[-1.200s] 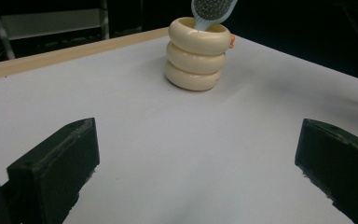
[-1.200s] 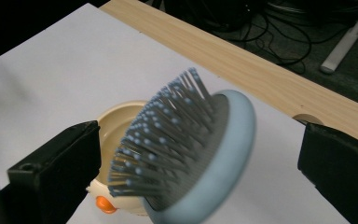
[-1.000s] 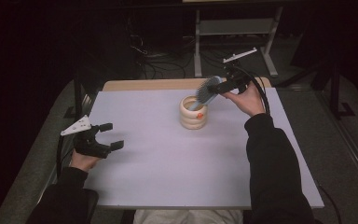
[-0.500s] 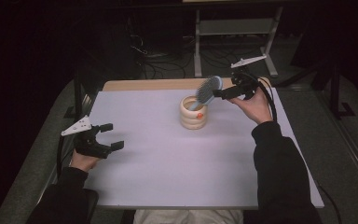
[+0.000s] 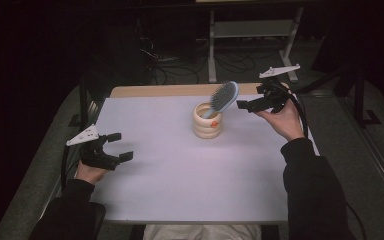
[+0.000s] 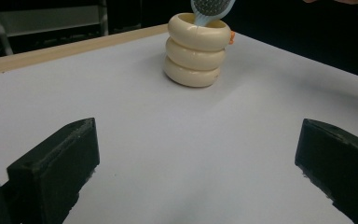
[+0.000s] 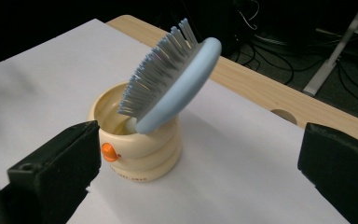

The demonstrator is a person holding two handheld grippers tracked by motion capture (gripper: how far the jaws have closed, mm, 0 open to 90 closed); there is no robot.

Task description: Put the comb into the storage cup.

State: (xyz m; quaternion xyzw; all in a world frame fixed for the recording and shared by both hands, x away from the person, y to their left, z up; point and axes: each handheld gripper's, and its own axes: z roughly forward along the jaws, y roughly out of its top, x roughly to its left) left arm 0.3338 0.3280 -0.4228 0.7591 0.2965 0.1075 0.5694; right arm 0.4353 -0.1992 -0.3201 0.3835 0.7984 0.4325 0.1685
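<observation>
A cream ringed cup [image 5: 207,121] [image 6: 196,50] [image 7: 137,144] with a small orange knob stands at the back middle of the white table [image 5: 180,175]. A light blue hairbrush [image 5: 222,98] [image 7: 175,77] [image 6: 209,8] stands in it handle-down, its bristled head leaning up to the right. My right gripper [image 5: 243,105] [image 7: 200,172] is open to the right of the brush, holding nothing, jaws spread wide and apart from the cup. My left gripper [image 5: 120,147] [image 6: 205,182] hovers open over the table's left side, far from the cup.
A wooden strip [image 5: 175,90] runs along the table's far edge. Beyond it, in the dark, stand a metal shelf frame [image 5: 252,35] and tangled cables [image 5: 175,65]. A dark post [image 5: 84,107] stands at the left edge.
My right gripper let go of the hairbrush and drew back to the right, opening. The brush now rests in the cup by itself. The left gripper has stayed put.
</observation>
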